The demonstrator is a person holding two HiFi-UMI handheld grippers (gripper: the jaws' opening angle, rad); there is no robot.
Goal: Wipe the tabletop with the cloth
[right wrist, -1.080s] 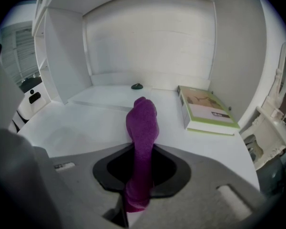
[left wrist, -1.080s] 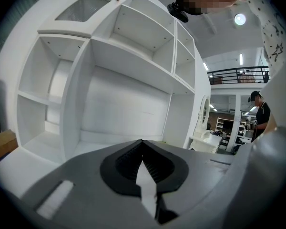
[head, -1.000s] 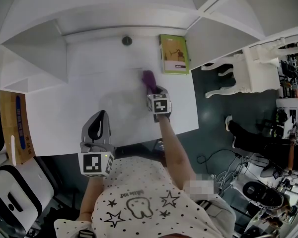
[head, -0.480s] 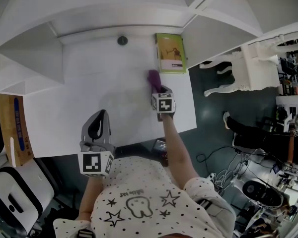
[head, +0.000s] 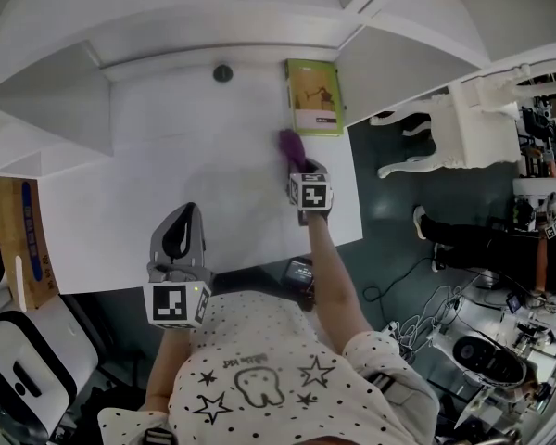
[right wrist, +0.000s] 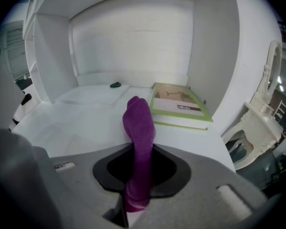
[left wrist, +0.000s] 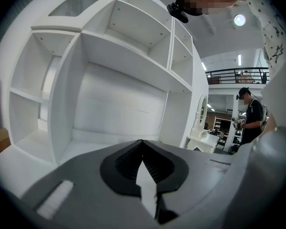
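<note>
A white tabletop (head: pixel 167 202) sits inside a white shelving alcove (head: pixel 65 91). At the back of the alcove, upper centre of the head view, lie a green book (head: pixel 315 97) and a small dark round object (head: pixel 222 72). Mid-frame, the right gripper (head: pixel 297 162) has its jaws clamped on the purple cloth (head: pixel 289 145), just below the book. The left gripper (head: pixel 185 213), at lower left, has its jaws together.

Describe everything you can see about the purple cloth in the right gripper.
The purple cloth looks like soft, fuzzy terry fabric, bunched into a narrow roll with a rounded free end. The right gripper has its jaws closed on the near part, and the rest sticks forward past them. The free end rests on the white tabletop, just short of the green-edged book. Whether the cloth touches the book cannot be told.
</note>
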